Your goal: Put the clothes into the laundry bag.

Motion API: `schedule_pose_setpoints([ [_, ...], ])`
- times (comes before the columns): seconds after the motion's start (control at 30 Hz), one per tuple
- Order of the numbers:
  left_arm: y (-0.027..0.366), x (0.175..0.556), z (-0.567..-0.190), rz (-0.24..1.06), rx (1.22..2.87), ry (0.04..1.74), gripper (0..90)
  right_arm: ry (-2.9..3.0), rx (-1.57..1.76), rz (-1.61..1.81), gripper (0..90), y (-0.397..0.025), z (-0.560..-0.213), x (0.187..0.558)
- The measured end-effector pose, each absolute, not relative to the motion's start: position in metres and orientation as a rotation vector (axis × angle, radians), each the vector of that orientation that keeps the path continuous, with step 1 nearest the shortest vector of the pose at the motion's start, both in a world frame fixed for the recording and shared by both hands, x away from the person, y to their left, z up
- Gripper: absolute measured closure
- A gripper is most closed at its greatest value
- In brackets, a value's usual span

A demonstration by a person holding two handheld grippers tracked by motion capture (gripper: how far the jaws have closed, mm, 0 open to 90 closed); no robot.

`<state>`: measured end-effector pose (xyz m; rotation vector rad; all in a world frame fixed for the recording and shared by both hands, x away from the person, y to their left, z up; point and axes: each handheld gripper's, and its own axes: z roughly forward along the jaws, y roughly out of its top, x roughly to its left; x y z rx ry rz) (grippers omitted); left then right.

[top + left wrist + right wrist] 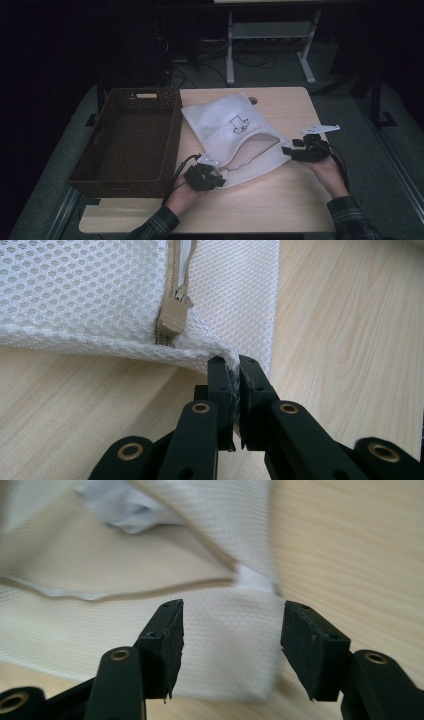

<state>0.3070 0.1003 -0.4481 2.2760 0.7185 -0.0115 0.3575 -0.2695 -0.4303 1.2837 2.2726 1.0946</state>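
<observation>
White mesh bag worked open on a pale wooden table; dark room behind.
Left gripper pinches the bag's corner; right gripper gapes wide, empty; brown basket alongside.

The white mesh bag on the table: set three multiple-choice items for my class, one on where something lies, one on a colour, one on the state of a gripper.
1. Where is the brown woven basket relative to the white mesh bag?
A. To its left on the table
B. On top of it
C. On the floor behind the table

2. What colour is the zipper slider on the bag?
A. Red
B. Beige
C. Black

3. How does the left gripper stand?
A. Wide open above the basket
B. Shut on a corner of the bag
C. Lying loose on the table

Answers: 1 A, in the high view the basket sits beside the bag's left edge. 2 B, the left gripper view shows a beige slider. 3 B, its jaws pinch the mesh corner between them.
</observation>
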Motion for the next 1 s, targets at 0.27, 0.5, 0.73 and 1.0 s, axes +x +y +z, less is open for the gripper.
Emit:
schedule_pose_setpoints([
  [0.27, 0.1, 0.307, -0.448, -0.007, 2.278, 0.72, 85.9, 2.299, 1.373, 1.121, 54.5, -0.28, -0.451, 0.37],
  [0.5, 0.101, 0.308, -0.449, 0.013, 2.289, 0.722, 85.9, 2.364, 1.36, 1.085, 81.8, -0.279, -0.454, 0.365],
  [0.73, 0.106, 0.31, -0.449, 0.034, 2.292, 0.739, 85.9, 2.376, 1.311, 1.033, 82.6, -0.275, -0.447, 0.346],
  [1.0, 0.113, 0.314, -0.446, 0.068, 2.294, 0.773, 85.6, 2.404, 1.274, 1.035, 82.7, -0.272, -0.446, 0.314],
])
